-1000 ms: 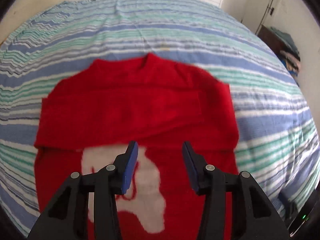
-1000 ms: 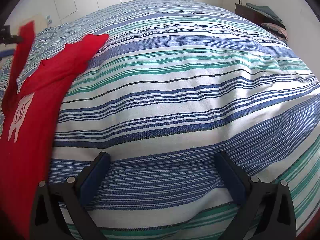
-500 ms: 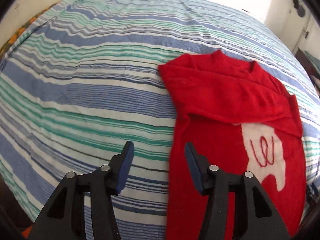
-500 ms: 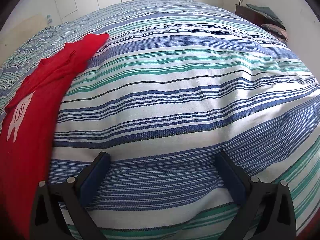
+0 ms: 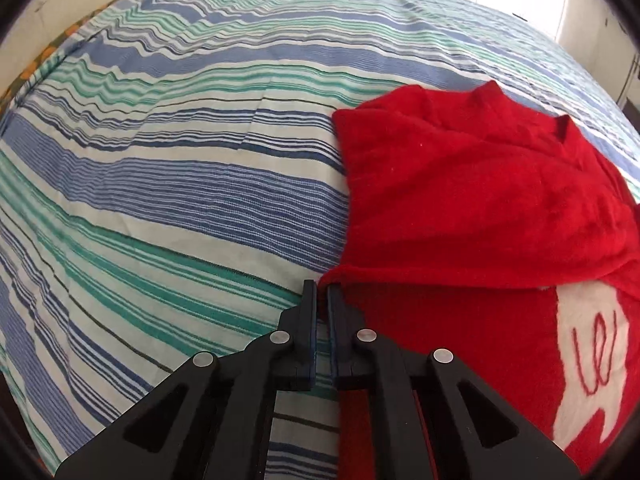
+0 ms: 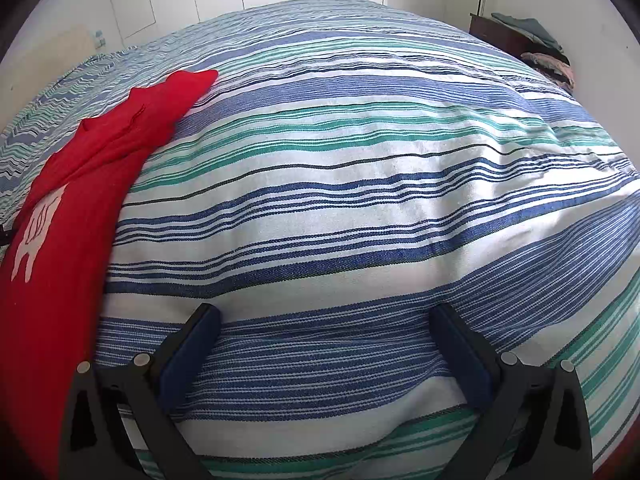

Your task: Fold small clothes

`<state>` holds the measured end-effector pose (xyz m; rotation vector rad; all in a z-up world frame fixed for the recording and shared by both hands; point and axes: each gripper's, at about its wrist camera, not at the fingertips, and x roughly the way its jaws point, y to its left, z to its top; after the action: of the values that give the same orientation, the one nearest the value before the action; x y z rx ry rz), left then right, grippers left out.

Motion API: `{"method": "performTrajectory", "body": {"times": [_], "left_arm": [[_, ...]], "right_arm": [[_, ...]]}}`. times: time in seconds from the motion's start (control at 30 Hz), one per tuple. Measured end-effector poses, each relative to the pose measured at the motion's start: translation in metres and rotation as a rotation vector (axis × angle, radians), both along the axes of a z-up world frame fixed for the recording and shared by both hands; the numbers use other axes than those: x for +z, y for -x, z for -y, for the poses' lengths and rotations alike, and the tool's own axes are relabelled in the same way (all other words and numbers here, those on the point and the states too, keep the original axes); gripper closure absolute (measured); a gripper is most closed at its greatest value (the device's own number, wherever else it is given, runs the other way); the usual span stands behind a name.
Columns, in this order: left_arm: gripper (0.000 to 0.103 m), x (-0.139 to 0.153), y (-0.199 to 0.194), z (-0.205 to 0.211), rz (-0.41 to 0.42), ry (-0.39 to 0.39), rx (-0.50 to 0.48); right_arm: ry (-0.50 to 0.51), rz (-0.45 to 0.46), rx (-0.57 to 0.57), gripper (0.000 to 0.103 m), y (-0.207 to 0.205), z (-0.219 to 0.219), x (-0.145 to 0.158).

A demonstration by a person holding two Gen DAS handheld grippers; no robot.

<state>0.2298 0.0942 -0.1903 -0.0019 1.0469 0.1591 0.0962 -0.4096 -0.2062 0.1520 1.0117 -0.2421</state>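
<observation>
Red knit sweater (image 5: pixel 472 208) is lying on the striped bed (image 5: pixel 168 184), top part folded down over the body so the white patch with red stitching peeks out just below the fold. Left claw (image 5: pixel 323 292) is pinched nearly shut right at the sweater's left edge, at the corner where the folded layer ends, and a bit of red fabric looks caught between the tips. Right claw (image 6: pixel 328 316) is spread wide with nothing in it, hanging over bare blue, green and white stripes well to the right of the sweater (image 6: pixel 60 216). Far off past the sweater's side of the bed there's a dark dresser (image 6: pixel 500 34) with clothes (image 6: pixel 536 46) piled on it.
</observation>
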Motion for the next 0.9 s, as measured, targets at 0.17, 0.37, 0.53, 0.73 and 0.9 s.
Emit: {"method": "performTrajectory", "body": {"times": [0.17, 0.37, 0.53, 0.73, 0.9], "left_arm": [[0.091, 0.000, 0.004, -0.009, -0.002, 0.074, 0.037], [0.053, 0.011, 0.021, -0.026, -0.032, 0.031, 0.101], [0.040, 0.016, 0.069, -0.061, -0.039, 0.083, 0.205], [0.024, 0.019, 0.113, -0.075, -0.022, 0.135, 0.237], [0.013, 0.005, 0.113, -0.075, -0.027, 0.132, 0.248]], "right_arm": [[0.003, -0.002, 0.002, 0.000, -0.001, 0.000, 0.000], [0.000, -0.007, 0.003, 0.000, -0.004, 0.002, 0.000], [0.000, -0.007, 0.003, 0.000, -0.004, 0.002, 0.000], [0.005, -0.003, 0.000, 0.000, -0.004, 0.001, -0.001], [0.013, 0.003, -0.002, 0.000, -0.003, 0.000, -0.001]]}}
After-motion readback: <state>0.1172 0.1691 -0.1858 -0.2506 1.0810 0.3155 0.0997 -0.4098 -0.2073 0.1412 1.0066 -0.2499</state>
